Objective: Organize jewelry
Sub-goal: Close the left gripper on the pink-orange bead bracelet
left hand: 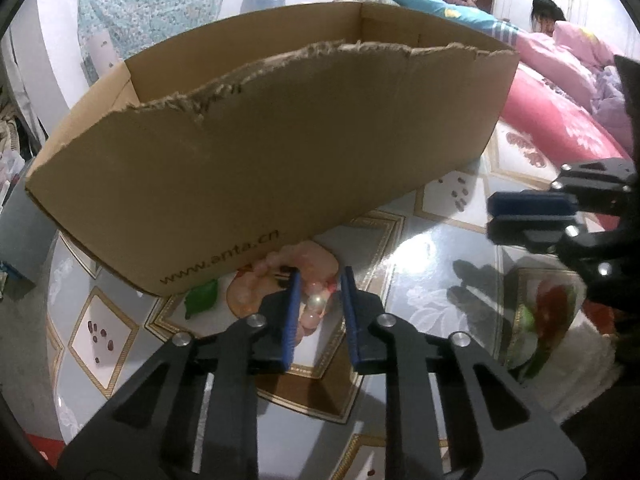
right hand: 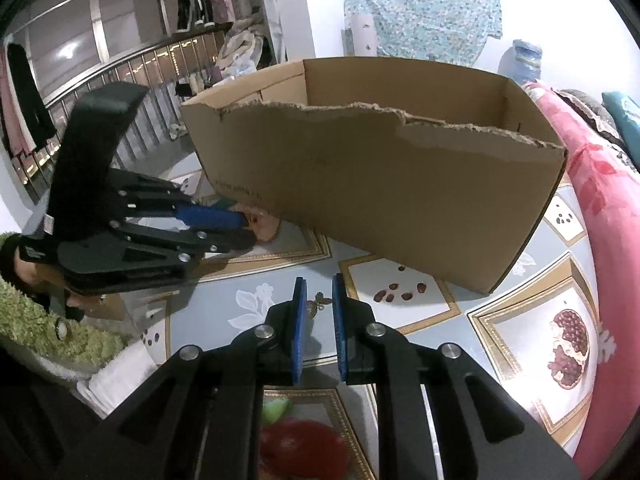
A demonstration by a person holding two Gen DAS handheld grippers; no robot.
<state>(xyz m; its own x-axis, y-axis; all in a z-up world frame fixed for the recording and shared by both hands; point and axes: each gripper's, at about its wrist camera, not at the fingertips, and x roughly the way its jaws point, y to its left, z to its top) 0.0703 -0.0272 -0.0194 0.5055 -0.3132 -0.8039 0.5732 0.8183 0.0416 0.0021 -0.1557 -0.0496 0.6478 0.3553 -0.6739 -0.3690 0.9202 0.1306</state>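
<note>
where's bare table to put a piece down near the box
Free: the patterned tabletop right of the right gripper, in front of the torn brown cardboard box. Crowded: the box's left corner, where the left gripper straddles the pink bead bracelet.

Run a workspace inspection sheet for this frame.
Surface: glossy patterned tabletop, fruit prints.
Job's things: pink bead bracelet lying by the cardboard box, which is open-topped with a torn rim; small butterfly charm.
Clutter: green item at the foot of the box.
Grippers: left gripper has its pads either side of the bracelet, not clearly pressing; right gripper appears pinched on the charm.
Cables: nothing seen.
Surroundings: pink bedding, clothes rail, two people in the background.
</note>
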